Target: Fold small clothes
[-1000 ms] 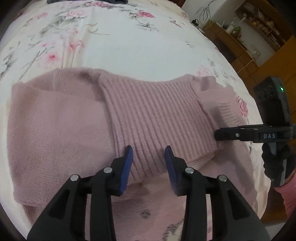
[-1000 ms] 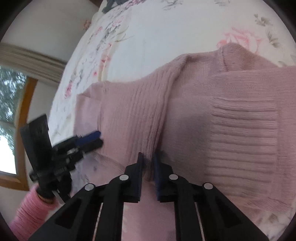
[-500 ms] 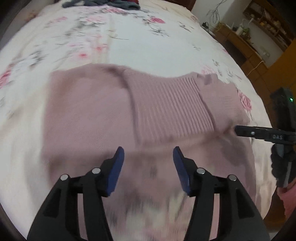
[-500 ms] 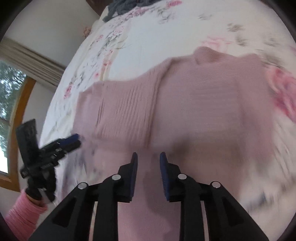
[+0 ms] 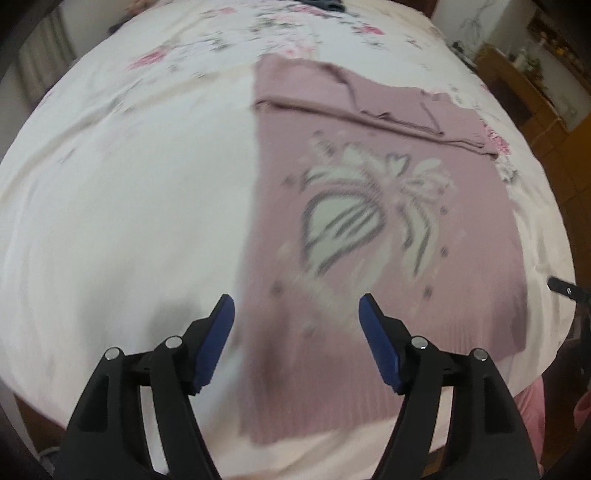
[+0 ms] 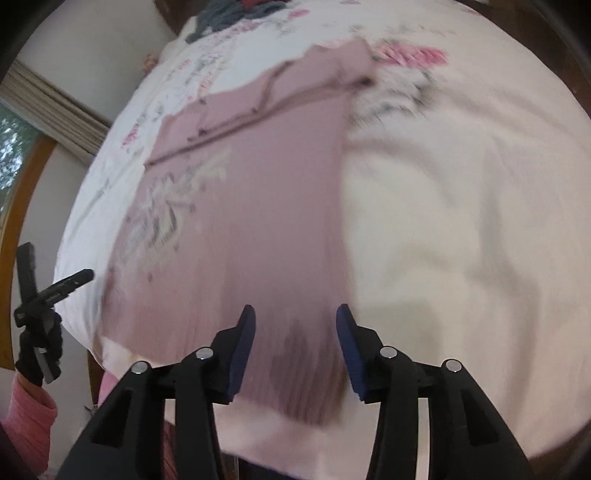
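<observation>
- A big bed (image 5: pixel 110 192) fills both views, with a white sheet that has pink flowers printed on it. A wooden cupboard (image 5: pixel 517 92) stands by the far wall, and a window with a curtain (image 6: pixel 48 107) shows on the other side. A heap of dark clothes (image 6: pixel 229 14) sits at the far end of the bed.
- The pink sweater (image 5: pixel 369 240) lies flat on the bed near its front edge. Its sleeves (image 5: pixel 351 96) are folded across the top part. A white and grey picture (image 5: pixel 369 214) is knitted on its chest.
- A second ago both grippers were low down, right at the folded sleeves. The right one was almost closed on the knit. Now both are pulled back toward the bottom hem, so the whole sweater shows.
- The left gripper (image 5: pixel 297 332) is spread wide and holds nothing. It hangs over the bottom left corner of the sweater.
- The right gripper (image 6: pixel 295 339) is spread wide too, with nothing in it. It hangs over the bottom right part, near the hem (image 6: pixel 295 402).
- A pink sleeve (image 6: pixel 26 417) of the person shows behind the left gripper.
- I think the sleeve fold is done. The next step is likely to pinch the hem at both corners and fold it up to the top.
- The pictures are blurry, so the hands look to be moving fast. The knit is soft and may slip or bunch.
</observation>
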Action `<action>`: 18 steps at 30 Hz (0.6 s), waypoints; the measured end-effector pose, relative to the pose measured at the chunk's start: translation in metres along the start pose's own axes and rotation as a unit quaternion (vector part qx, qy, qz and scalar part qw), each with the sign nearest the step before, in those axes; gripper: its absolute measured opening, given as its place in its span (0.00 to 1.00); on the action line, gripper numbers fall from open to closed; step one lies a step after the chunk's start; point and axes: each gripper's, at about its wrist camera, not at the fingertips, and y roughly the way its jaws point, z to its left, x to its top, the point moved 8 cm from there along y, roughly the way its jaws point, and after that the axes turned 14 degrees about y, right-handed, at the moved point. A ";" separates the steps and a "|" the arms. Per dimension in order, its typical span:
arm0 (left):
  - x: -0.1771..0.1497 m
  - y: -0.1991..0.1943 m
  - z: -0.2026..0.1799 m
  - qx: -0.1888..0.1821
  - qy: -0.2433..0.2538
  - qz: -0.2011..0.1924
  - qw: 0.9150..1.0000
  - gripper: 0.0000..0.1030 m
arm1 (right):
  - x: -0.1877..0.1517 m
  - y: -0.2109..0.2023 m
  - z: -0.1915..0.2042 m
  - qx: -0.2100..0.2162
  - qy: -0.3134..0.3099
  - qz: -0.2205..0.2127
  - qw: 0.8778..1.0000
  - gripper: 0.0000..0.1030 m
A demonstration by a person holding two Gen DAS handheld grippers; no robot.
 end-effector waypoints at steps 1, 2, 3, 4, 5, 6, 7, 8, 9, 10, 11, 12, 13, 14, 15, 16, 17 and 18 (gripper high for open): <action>-0.006 0.000 0.004 -0.001 -0.008 0.003 1.000 0.69 | -0.008 0.001 -0.006 0.004 0.010 0.010 1.000 0.45; -0.011 0.000 0.007 -0.007 -0.018 0.007 1.000 0.69 | -0.018 0.002 -0.012 0.007 0.023 0.020 1.000 0.45; -0.018 0.001 0.010 -0.014 -0.031 0.014 0.999 0.69 | -0.025 0.002 -0.017 0.004 0.028 0.024 0.999 0.45; -0.022 0.001 0.011 -0.018 -0.036 0.017 0.999 0.69 | -0.030 0.002 -0.020 0.001 0.031 0.025 0.999 0.45; -0.028 0.002 0.012 -0.017 -0.034 0.018 0.999 0.69 | -0.034 0.002 -0.023 0.000 0.033 0.026 0.999 0.45; -0.031 0.002 0.012 -0.012 -0.033 0.021 0.999 0.69 | -0.038 0.001 -0.026 -0.001 0.035 0.026 0.999 0.45; -0.035 0.004 0.013 -0.009 -0.033 0.026 0.999 0.70 | -0.041 0.002 -0.030 -0.001 0.038 0.028 0.999 0.46; -0.038 0.005 0.012 -0.010 -0.035 0.029 0.999 0.70 | -0.043 0.003 -0.031 0.000 0.043 0.031 0.999 0.46; -0.042 0.007 0.012 -0.018 -0.041 0.031 0.999 0.70 | -0.047 0.006 -0.035 0.005 0.050 0.039 0.998 0.46; -0.045 0.009 0.011 -0.027 -0.046 0.033 0.998 0.70 | -0.049 0.009 -0.036 0.009 0.054 0.046 0.997 0.46; -0.048 0.011 0.011 -0.033 -0.052 0.036 0.997 0.70 | -0.051 0.013 -0.038 0.011 0.059 0.051 0.997 0.46; -0.051 0.014 0.012 -0.035 -0.057 0.041 0.997 0.70 | -0.053 0.016 -0.040 0.008 0.061 0.056 0.997 0.46; -0.055 0.017 0.012 -0.034 -0.060 0.046 0.997 0.70 | -0.055 0.021 -0.041 0.003 0.062 0.059 0.996 0.46; -0.057 0.020 0.012 -0.033 -0.061 0.049 0.996 0.70 | -0.056 0.024 -0.042 0.001 0.063 0.061 0.996 0.46; -0.060 0.023 0.014 -0.030 -0.064 0.054 0.996 0.70 | -0.058 0.028 -0.044 -0.002 0.065 0.063 0.996 0.46; -0.063 0.025 0.014 -0.031 -0.067 0.057 0.996 0.70 | -0.059 0.032 -0.044 -0.001 0.066 0.066 0.996 0.46; -0.065 0.026 0.015 -0.032 -0.069 0.060 0.995 0.70 | -0.060 0.034 -0.043 0.002 0.067 0.069 0.995 0.46; -0.068 0.029 0.016 -0.035 -0.072 0.063 0.995 0.70 | -0.062 0.038 -0.043 0.005 0.071 0.073 0.995 0.46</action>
